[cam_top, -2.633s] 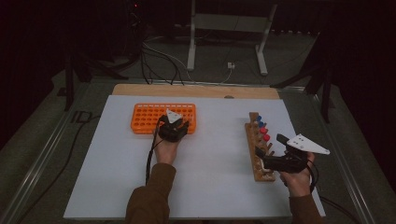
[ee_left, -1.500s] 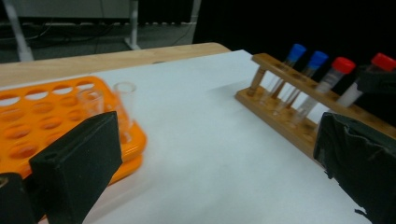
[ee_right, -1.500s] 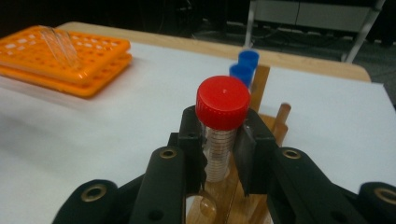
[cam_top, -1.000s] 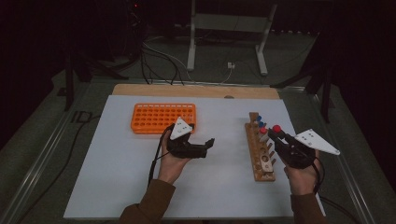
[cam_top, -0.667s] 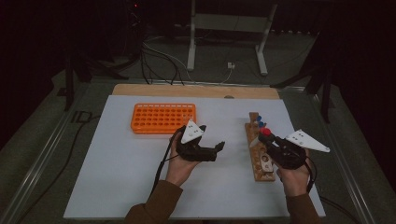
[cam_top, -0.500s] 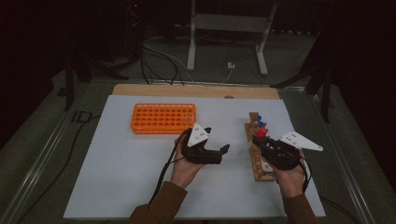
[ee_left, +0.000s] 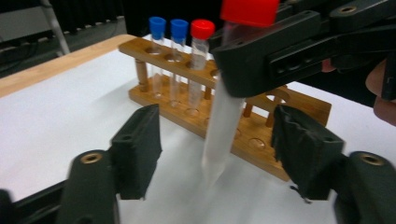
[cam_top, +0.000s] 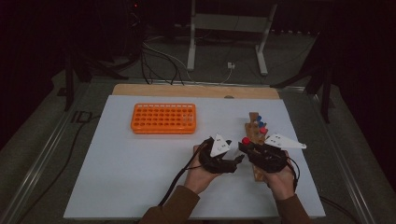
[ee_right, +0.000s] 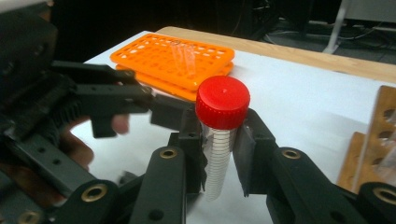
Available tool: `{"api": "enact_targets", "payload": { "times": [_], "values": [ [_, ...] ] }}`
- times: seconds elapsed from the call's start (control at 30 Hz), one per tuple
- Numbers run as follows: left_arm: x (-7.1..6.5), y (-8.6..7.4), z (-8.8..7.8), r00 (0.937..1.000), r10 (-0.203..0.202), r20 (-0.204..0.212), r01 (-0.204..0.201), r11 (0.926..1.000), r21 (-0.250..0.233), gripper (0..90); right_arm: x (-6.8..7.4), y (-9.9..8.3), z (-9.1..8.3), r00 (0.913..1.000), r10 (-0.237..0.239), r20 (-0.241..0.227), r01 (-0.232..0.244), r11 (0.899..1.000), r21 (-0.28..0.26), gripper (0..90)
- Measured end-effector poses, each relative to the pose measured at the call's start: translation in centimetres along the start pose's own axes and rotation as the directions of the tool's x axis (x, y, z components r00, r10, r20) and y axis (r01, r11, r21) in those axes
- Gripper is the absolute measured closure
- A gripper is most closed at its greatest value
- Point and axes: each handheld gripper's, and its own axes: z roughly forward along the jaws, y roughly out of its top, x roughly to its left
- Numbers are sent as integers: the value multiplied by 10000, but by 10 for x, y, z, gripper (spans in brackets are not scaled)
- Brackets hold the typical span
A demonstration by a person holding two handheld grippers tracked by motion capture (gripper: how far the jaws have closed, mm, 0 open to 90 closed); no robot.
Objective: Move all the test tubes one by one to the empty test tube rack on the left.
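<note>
High view: beside the wooden rack point(cam_top: 256, 140), the right gripper point(cam_top: 246, 145) pinches a red-capped tube point(ee_right: 219, 140) upright, while the left gripper point(ee_left: 219, 154), jaws spread and just closing, brackets its lower end untouched; best to close squarely before the right lets go.

Four capped tubes, two red point(ee_left: 249, 11) and two blue point(ee_left: 157, 22), plus one wooden rack point(ee_left: 261, 135) and one orange rack point(cam_top: 163, 118).

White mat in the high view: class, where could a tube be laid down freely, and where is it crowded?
Free: the white mat left of the left tongs, below the orange rack. Crowded: both tongs meeting beside the wooden rack.
</note>
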Motion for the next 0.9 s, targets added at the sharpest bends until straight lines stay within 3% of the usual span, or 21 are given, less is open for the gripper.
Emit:
{"api": "enact_targets", "payload": {
  "times": [0.2,0.5,0.67,0.9],
  "values": [
    [-2,-2,4,9997,123,222,-126,9999,109,669,1,-1,3,9998,40,-193,-39,9999,95,744],
    [-1,-4,3,9993,206,299,-211,9997,140,761,3,-2,5,9995,87,-309,-79,9997,245,736],
    [4,-4,1,10000,-30,87,29,10000,62,762,-1,0,-1,9983,275,-520,-288,9993,-240,464],
    [17,-11,-5,9985,-405,-368,404,9992,-23,761,-11,1,-10,9993,321,-216,-334,9975,-630,215]
  ]
}}
